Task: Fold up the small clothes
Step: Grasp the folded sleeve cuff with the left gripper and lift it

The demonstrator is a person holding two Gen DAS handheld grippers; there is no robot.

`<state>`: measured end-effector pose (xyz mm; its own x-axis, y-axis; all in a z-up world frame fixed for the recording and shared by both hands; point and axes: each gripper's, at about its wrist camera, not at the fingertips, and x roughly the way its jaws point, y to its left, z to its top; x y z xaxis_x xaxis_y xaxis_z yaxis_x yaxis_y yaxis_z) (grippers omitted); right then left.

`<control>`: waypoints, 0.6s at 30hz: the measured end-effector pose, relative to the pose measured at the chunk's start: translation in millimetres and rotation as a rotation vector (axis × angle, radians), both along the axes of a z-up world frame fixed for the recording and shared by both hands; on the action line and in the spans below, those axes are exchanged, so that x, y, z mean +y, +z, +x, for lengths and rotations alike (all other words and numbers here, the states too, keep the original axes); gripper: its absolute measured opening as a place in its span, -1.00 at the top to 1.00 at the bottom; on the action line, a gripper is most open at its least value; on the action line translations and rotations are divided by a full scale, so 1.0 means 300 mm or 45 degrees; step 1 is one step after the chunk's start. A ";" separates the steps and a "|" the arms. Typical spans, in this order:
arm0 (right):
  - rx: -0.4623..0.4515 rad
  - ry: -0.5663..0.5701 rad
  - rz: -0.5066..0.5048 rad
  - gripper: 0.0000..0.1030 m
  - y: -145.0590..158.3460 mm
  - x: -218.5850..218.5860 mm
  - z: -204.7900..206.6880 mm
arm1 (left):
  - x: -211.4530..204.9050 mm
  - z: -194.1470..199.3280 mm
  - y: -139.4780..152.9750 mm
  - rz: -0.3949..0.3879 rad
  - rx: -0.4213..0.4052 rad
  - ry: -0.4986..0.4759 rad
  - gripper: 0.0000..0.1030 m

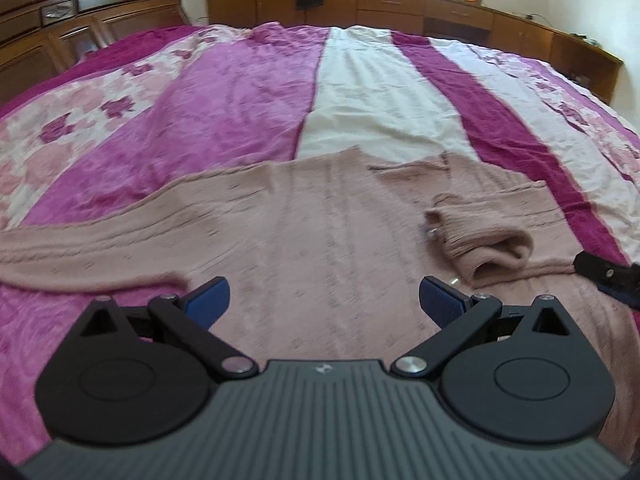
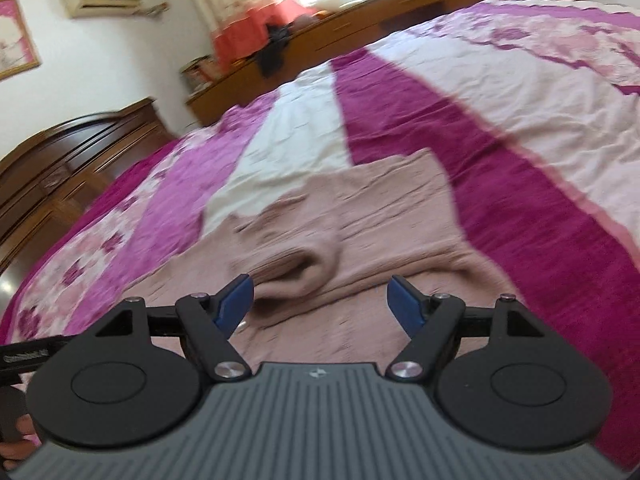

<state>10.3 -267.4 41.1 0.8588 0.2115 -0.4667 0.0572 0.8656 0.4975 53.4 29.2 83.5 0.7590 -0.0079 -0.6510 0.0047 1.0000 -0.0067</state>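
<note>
A dusty-pink knitted sweater (image 1: 312, 224) lies flat on the bed. Its left sleeve (image 1: 80, 248) stretches out to the left. The right sleeve (image 1: 484, 240) is folded back over the body, cuff end open. My left gripper (image 1: 324, 300) hovers open over the sweater's lower middle, nothing between its blue pads. In the right wrist view the same sweater (image 2: 360, 216) fills the centre, with the folded sleeve cuff (image 2: 304, 272) just beyond my right gripper (image 2: 320, 300), which is open and empty. The right gripper's tip (image 1: 608, 278) shows at the right edge of the left wrist view.
The bedspread (image 1: 240, 100) has magenta, pink and cream stripes. A dark wooden headboard (image 1: 60, 20) stands at the left. A low wooden cabinet (image 1: 400, 8) runs along the far side with clothes piled on it. A hand (image 2: 16, 436) shows at the lower left.
</note>
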 end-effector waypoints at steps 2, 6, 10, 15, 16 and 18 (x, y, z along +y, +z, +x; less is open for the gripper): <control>0.000 -0.036 0.011 -0.55 -0.022 -0.019 0.016 | -0.034 0.039 -0.004 -0.028 0.002 -0.029 -1.00; 0.014 -0.061 0.018 -0.54 -0.067 -0.043 0.042 | -0.099 0.119 -0.024 -0.074 0.004 -0.062 -0.99; 0.020 -0.068 0.009 -0.54 -0.103 -0.045 0.054 | -0.166 0.207 -0.062 -0.107 0.003 -0.109 -0.99; 0.003 -0.063 -0.015 -0.54 -0.131 -0.041 0.054 | -0.227 0.296 -0.120 -0.192 0.050 -0.169 -0.98; -0.001 -0.061 -0.023 -0.54 -0.136 -0.040 0.055 | -0.236 0.312 -0.132 -0.218 0.059 -0.179 -0.93; -0.006 -0.058 -0.039 -0.54 -0.144 -0.036 0.057 | -0.247 0.336 -0.148 -0.254 0.075 -0.184 -0.81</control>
